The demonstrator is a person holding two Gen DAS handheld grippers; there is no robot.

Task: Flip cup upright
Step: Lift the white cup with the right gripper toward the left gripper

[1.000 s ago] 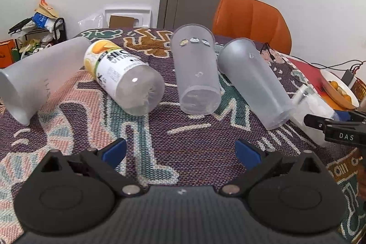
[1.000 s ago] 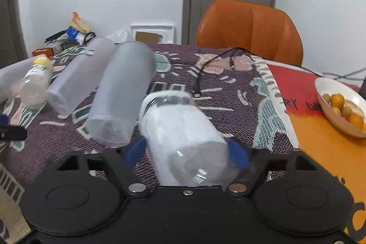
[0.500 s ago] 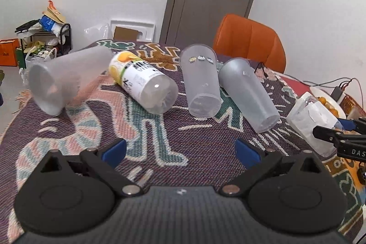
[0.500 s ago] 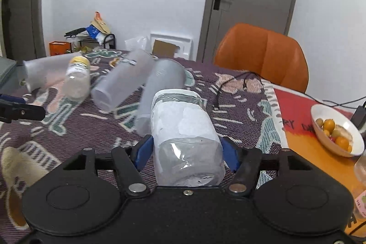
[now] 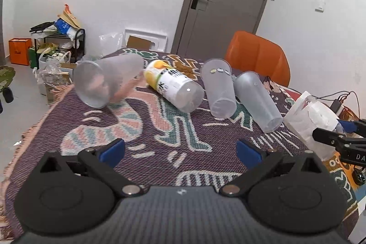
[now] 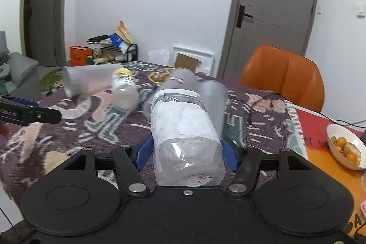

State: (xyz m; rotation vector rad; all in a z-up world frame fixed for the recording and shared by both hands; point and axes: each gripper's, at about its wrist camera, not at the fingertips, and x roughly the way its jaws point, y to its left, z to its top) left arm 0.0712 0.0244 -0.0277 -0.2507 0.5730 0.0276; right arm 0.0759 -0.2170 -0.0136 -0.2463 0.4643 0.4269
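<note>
A clear plastic cup with a white paper label (image 6: 185, 129) lies lengthwise between the blue pads of my right gripper (image 6: 186, 153), which is shut on it, base towards the camera, off the cloth. The same cup (image 5: 308, 120) shows at the right edge of the left wrist view. My left gripper (image 5: 180, 151) hangs open over the patterned tablecloth (image 5: 160, 141) with nothing between its fingers. On the cloth beyond lie a frosted cup (image 5: 107, 81), a yellow-labelled cup (image 5: 173, 88), a clear cup (image 5: 219, 88) and another frosted cup (image 5: 256, 100), all on their sides.
An orange chair (image 6: 283, 77) stands behind the table's far side. A white bowl of fruit (image 6: 345, 148) sits at the right edge on an orange cloth. A black cable (image 6: 258, 104) runs across the far right. Clutter and a shelf (image 5: 59, 38) are on the floor at left.
The right gripper's jaws closed on the labelled cup and lifted it off the cloth. Both grippers rose and drew back, so the lying cups look smaller and farther away.
</note>
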